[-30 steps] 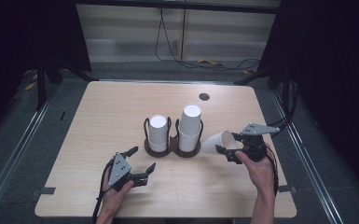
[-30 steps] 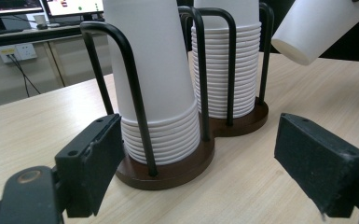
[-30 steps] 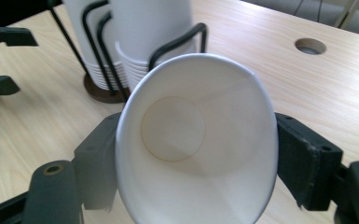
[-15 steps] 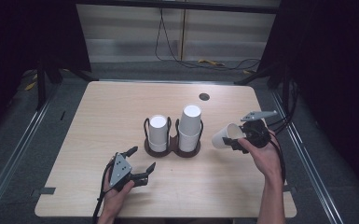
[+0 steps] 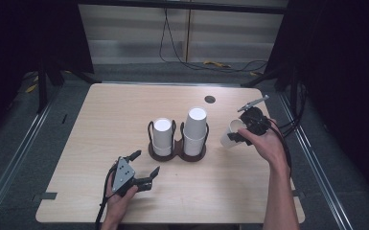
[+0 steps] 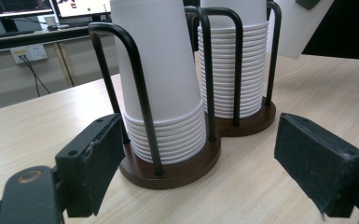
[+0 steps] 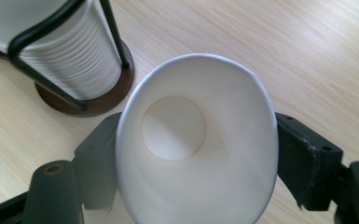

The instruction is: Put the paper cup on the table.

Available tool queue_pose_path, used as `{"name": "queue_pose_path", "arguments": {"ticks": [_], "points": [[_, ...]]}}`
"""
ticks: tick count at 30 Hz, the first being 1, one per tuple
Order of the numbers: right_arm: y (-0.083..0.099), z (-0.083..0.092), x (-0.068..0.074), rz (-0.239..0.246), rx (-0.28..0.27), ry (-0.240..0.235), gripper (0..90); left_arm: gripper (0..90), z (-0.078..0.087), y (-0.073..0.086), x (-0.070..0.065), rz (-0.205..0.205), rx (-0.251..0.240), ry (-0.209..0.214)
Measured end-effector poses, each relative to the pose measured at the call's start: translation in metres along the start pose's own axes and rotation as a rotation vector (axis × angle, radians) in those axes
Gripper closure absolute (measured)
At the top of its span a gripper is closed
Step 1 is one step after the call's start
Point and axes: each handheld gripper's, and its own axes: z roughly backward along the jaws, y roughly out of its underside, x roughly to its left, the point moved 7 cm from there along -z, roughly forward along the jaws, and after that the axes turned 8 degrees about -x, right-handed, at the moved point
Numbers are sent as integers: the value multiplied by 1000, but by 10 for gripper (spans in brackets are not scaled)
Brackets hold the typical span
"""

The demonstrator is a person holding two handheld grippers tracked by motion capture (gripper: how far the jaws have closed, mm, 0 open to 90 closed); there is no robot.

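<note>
A dark brown two-slot cup holder (image 5: 177,154) with black wire loops stands mid-table. It carries a shorter stack of white paper cups (image 5: 162,135) on the left and a taller stack (image 5: 195,128) on the right. My right gripper (image 5: 238,136) hovers just right of the taller stack, shut on a single white paper cup (image 5: 230,134) that is tilted on its side. In the right gripper view that cup (image 7: 196,140) is squeezed oval between the jaws, mouth toward the camera. My left gripper (image 5: 141,170) rests open near the front edge, aimed at the holder (image 6: 177,169), with nothing between its jaws.
A small dark round grommet (image 5: 210,99) sits in the table top (image 5: 100,124) behind the holder. Black cables trail from the right gripper over the right edge (image 5: 287,124). Bare wood lies left of the holder and along the front.
The right hand has lifted and carried the held cup a little away from the person, staying close to the taller stack. The left gripper has not moved.
</note>
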Motion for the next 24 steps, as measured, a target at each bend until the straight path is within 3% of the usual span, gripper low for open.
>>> {"name": "queue_pose_path", "arguments": {"ticks": [8,10,24], "points": [[1,-18,-4,0,110,-4,240,158,3,-1,4,25,-26,-24],[2,-23,-7,6,140,13,239,158,2,-1,4,32,-27,-24],[5,-48,-9,40,216,46,223,158,3,-1,3,16,-23,-34]]}}
